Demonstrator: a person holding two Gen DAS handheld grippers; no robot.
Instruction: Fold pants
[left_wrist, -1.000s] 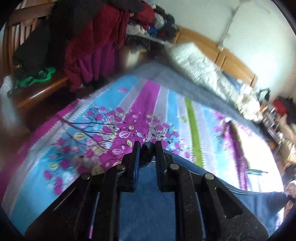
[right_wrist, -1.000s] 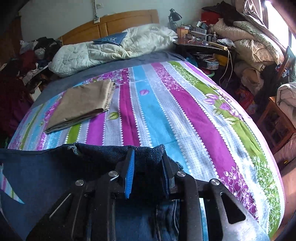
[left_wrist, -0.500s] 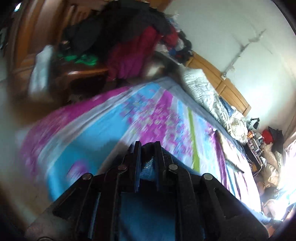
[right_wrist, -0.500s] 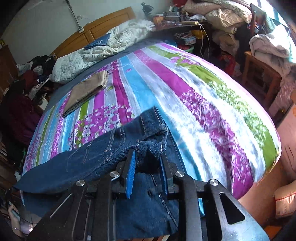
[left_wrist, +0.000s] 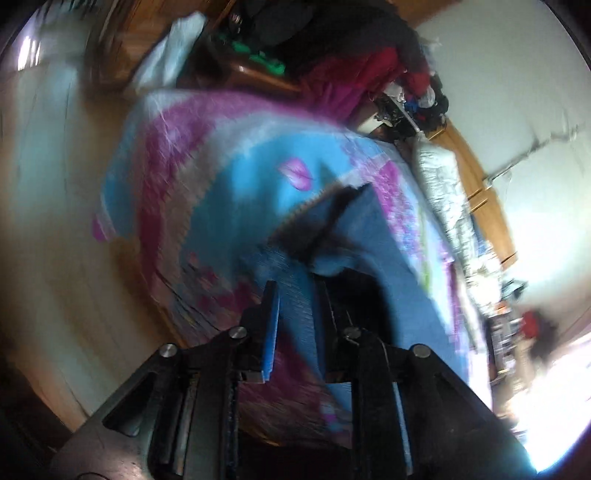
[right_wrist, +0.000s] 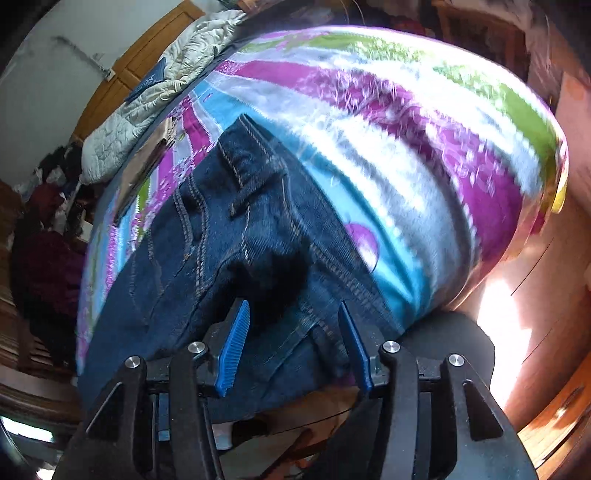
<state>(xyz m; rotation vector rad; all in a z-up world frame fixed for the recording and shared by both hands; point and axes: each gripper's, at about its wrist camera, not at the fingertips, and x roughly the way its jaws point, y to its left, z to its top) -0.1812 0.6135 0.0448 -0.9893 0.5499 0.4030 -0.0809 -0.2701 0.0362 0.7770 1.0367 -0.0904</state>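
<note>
Dark blue denim jeans (right_wrist: 229, 258) lie spread on the striped floral bedspread (right_wrist: 424, 155), waistband end at the bed's near edge and partly hanging over it. Right gripper (right_wrist: 291, 354) has its blue-padded fingers (right_wrist: 234, 347) released, spread wide with nothing between them, denim just below and beyond. Left gripper (left_wrist: 295, 325) is heavily blurred; its fingers sit narrowly apart with a strip of light blue fabric (left_wrist: 291, 284) running between them, but I cannot tell if they clamp it.

Risks, judged from here:
- Jeans overhang the bed edge with the right gripper not holding; weight of the waistband could drag them to the floor.
- Waistband is bunched and rumpled near the right gripper; a regrasp there likely catches one layer only, giving a crooked fold.
- Left view smeared by fast motion; a yank on that end could skew the legs against the bedspread.
- A folded tan cloth (right_wrist: 147, 162) beyond the jeans, toward the headboard, could get pushed when folding.
</note>
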